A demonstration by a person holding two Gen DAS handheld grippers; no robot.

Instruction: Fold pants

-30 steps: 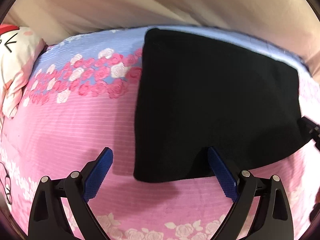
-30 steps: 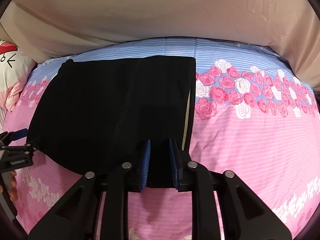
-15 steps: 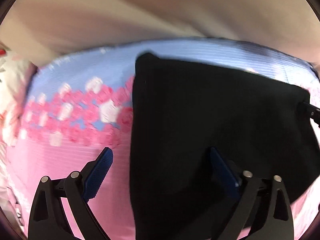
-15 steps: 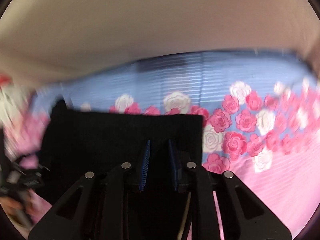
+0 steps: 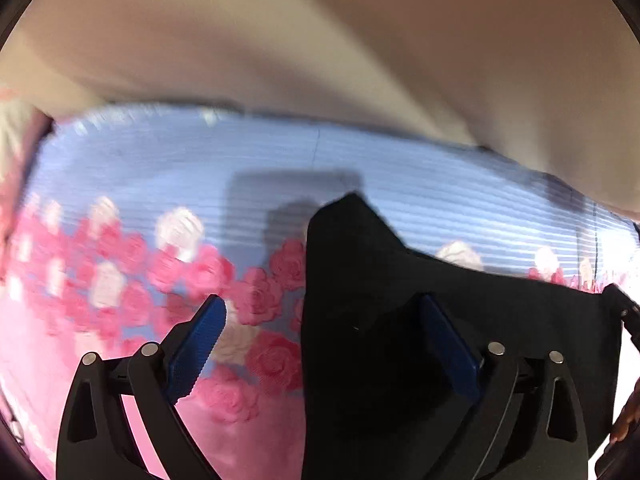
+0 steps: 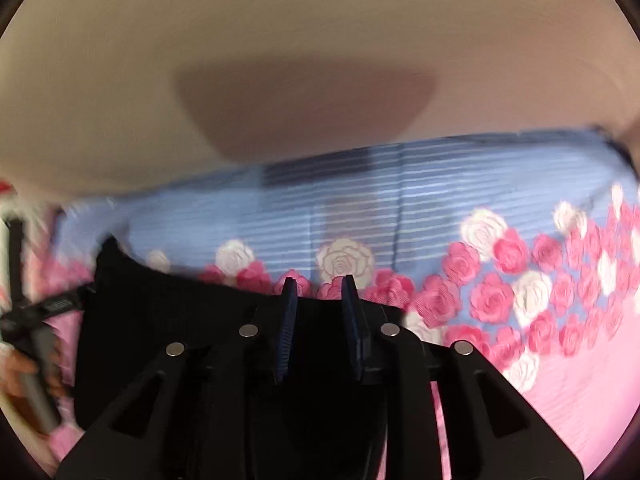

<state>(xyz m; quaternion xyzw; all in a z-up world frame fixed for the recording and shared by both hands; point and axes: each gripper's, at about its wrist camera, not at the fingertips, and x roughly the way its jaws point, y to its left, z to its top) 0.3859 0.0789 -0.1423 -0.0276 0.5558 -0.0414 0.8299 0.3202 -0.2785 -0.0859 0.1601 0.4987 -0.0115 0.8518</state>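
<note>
The black pants (image 5: 460, 320) lie folded on the pink and blue rose bedsheet (image 5: 120, 184). One corner of the pants sticks up toward the blue stripes. My left gripper (image 5: 322, 304) is open wide over the pants' left edge, with one finger above the roses and the other above the cloth. My right gripper (image 6: 318, 284) sits at the far edge of the pants (image 6: 160, 320). Its jaws are opening, and black cloth lies loose low between the blue pads. The left gripper (image 6: 36, 312), held in a hand, shows at the left rim of the right wrist view.
A beige wall (image 6: 320, 40) rises right behind the bed's far edge. A red and white pillow (image 6: 6, 192) blurs at the left rim. Bare sheet (image 6: 560, 360) stretches to the right of the pants.
Both grippers moved toward the far, blue-striped part of the sheet. The pants now reach less far ahead of them. The left gripper shifted over the pants' left edge, and the right jaws parted slightly.
</note>
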